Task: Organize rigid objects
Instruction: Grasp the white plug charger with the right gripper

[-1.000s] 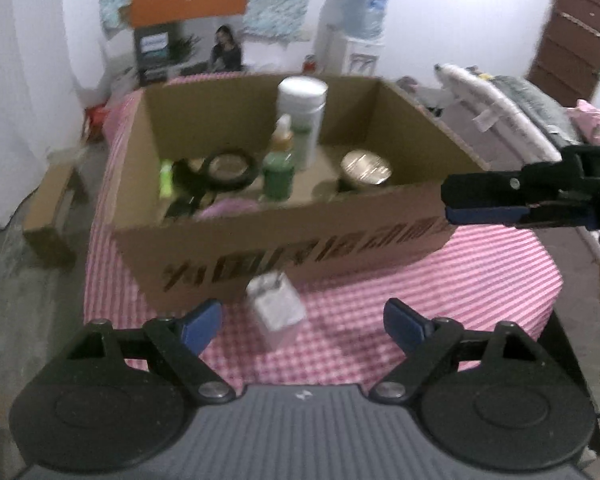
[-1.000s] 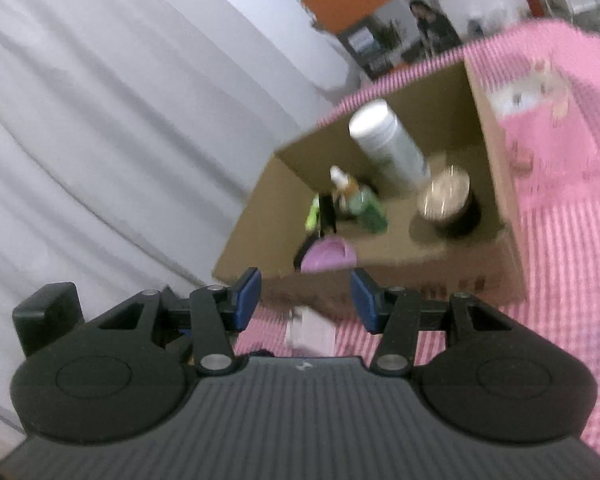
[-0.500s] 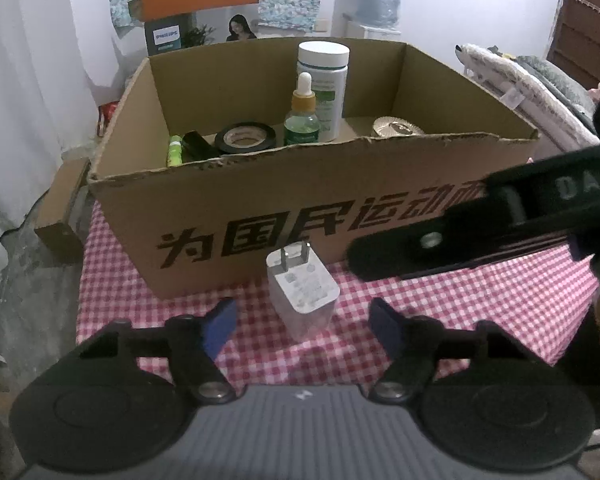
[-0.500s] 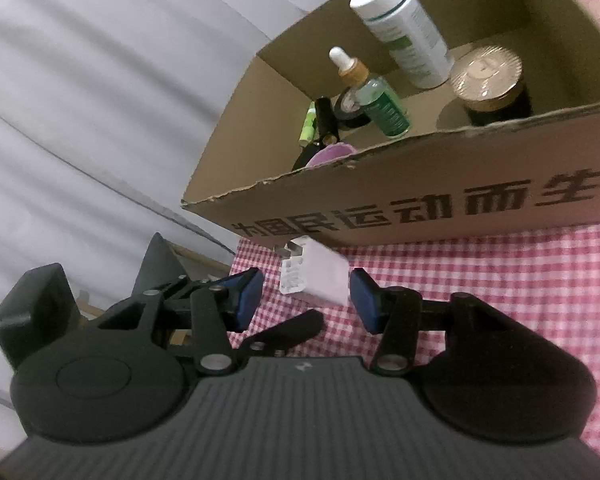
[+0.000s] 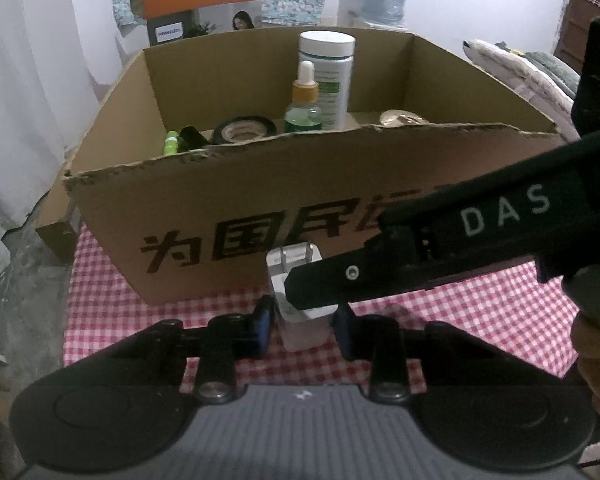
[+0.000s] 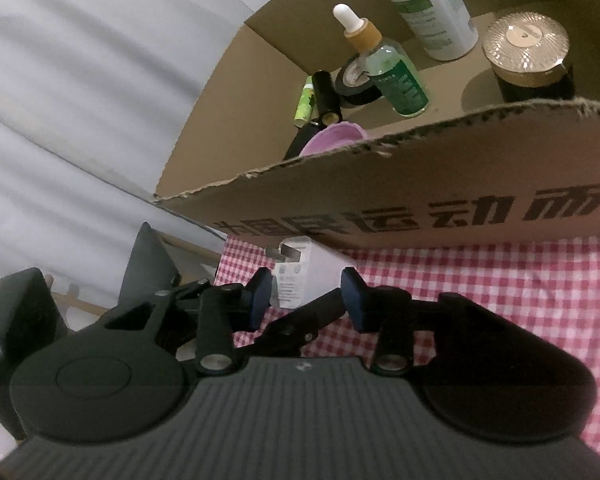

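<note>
**Both grippers close in on the white plug adapter**

On the pink-checked tablecloth [image 5: 112,304], just in front of the cardboard box [image 5: 220,204], stands a white plug adapter [image 5: 300,332] with its two prongs pointing up and toward the box wall. The left gripper [image 5: 305,326] has the adapter between its blue-padded fingers [image 5: 263,322]; its jaws are closing, and the pads sit right beside the adapter's sides, though whether they press on it already I cannot tell. The right gripper [image 6: 307,294] reaches in from about three o'clock in the left wrist view, its black finger crossing in front of the adapter's upper part. Its jaws are closing too, with the adapter between them, and a gap shows at the right-hand pad.

Inside the box, toward twelve o'clock, a tall white bottle [image 5: 327,76] stands upright with a green dropper bottle [image 5: 304,108] just before it. A roll of black tape [image 5: 244,130] lies at eleven o'clock, near a small green tube [image 5: 171,146]. A gold-lidded dark jar [image 6: 526,58] sits at one o'clock, and a pink lid [image 6: 334,138] lies close to the near wall.
</note>
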Tool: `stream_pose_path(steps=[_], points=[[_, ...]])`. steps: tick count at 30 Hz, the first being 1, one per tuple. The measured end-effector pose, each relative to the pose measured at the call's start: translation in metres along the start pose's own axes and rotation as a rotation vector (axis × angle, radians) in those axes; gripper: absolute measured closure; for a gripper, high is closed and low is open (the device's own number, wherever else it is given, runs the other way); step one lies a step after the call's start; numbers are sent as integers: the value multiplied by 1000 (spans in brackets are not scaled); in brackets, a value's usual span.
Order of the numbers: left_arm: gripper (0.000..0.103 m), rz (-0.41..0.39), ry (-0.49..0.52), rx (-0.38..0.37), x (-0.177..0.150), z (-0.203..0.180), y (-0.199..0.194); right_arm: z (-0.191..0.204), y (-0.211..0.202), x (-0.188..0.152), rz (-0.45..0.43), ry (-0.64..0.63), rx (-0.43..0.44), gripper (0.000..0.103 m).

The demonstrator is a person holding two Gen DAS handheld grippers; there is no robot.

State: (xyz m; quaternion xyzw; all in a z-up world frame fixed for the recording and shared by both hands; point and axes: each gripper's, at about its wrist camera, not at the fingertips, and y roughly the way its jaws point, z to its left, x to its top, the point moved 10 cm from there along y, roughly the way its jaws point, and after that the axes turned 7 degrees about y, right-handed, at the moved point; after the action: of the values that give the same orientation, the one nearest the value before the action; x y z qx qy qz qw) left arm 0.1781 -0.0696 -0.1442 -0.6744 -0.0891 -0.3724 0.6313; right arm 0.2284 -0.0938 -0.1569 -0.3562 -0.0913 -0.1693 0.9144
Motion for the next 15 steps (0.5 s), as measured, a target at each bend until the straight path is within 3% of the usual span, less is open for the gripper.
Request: stream_pose_path(steps=[9,15], points=[[72,-2,82,-95,-5,-42,-8,-19,-29,-14,-7,33,-56,65],[72,14,95,-97,-5,-49,-3,-27,-33,-15,-15,53,-61,64]])
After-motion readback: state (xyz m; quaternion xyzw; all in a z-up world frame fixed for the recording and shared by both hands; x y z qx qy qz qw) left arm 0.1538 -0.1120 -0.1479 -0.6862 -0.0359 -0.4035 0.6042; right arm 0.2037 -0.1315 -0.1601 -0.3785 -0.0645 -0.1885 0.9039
